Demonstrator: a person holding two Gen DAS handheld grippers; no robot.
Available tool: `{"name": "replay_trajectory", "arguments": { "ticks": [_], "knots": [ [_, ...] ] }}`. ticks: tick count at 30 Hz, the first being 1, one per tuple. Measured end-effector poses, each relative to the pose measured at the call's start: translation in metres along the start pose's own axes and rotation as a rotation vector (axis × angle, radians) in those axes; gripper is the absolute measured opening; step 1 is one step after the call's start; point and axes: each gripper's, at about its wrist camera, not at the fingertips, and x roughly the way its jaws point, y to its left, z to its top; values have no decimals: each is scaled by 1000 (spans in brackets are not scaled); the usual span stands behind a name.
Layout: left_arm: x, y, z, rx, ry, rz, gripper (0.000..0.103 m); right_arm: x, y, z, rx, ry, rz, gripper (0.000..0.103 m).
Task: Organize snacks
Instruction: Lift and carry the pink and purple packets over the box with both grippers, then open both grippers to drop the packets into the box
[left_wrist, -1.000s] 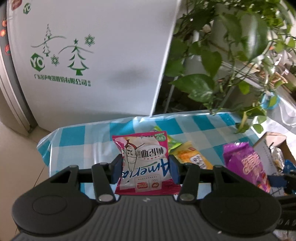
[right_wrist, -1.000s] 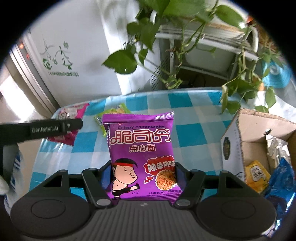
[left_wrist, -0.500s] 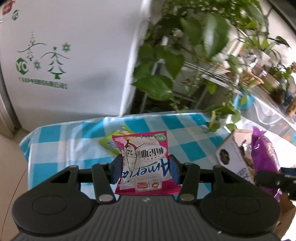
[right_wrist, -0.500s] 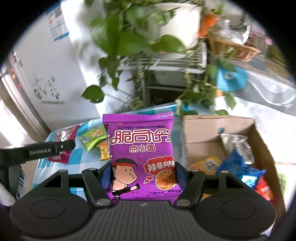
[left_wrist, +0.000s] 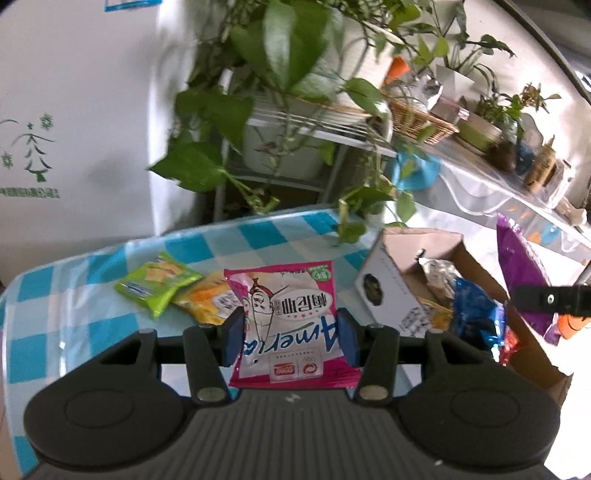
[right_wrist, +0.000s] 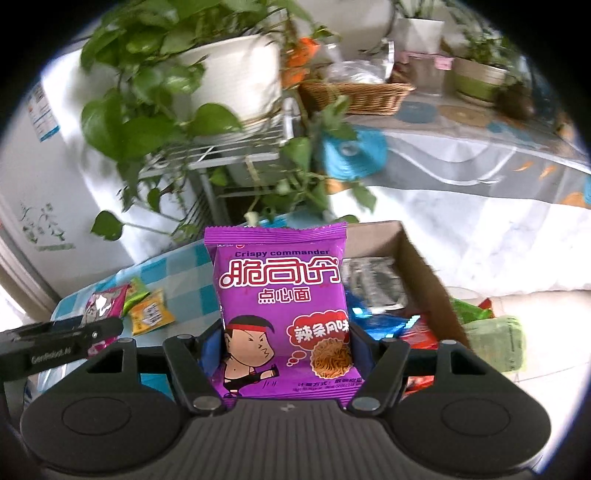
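My left gripper (left_wrist: 291, 334) is shut on a pink and white snack packet (left_wrist: 291, 317), held above the blue checked table (left_wrist: 92, 306), left of the cardboard box (left_wrist: 391, 291). My right gripper (right_wrist: 286, 345) is shut on a purple noodle snack packet (right_wrist: 282, 302), held over the cardboard box (right_wrist: 421, 266), which holds several snack packets. The purple packet (left_wrist: 524, 273) also shows at the right of the left wrist view. A green packet (left_wrist: 155, 282) and a yellow packet (left_wrist: 210, 301) lie on the table.
A large leafy potted plant (left_wrist: 280, 74) on a wire stand hangs over the table's far edge. A white appliance (left_wrist: 74, 110) stands at the back left. A side shelf (left_wrist: 498, 184) with baskets and pots runs at the right. Green and red packets (right_wrist: 491, 332) lie beside the box.
Both grippers have swung right with their packets still held. The purple packet went from over the table to over the box. The box has come closer in the left view.
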Motion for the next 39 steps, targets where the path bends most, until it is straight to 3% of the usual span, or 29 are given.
{"name": "replay_trajectory", "arguments": {
  "ticks": [6,13,26,28,30,32,39],
  "knots": [
    [10,-33,4,-32,0,-49,50,-10,-30,-1,59,-12,-35,74],
    [20,-85,25,3,-29,-113,51,-18,-59,-4,118,-15,-76,74],
    [58,-130,44,23,9,-135,51,-19,-65,-8,116,15,-89,74],
    [63,-136,45,33,14,-147,55,-18,-66,-9,116,23,-93,74],
    [66,-140,45,36,26,-142,72,-18,-67,-7,131,18,-99,78],
    [64,-142,45,40,19,-146,78,-19,-69,-7,146,8,-90,84],
    [56,-131,49,51,17,-119,83,-19,-66,-7,145,4,-78,86]
  ]
}}
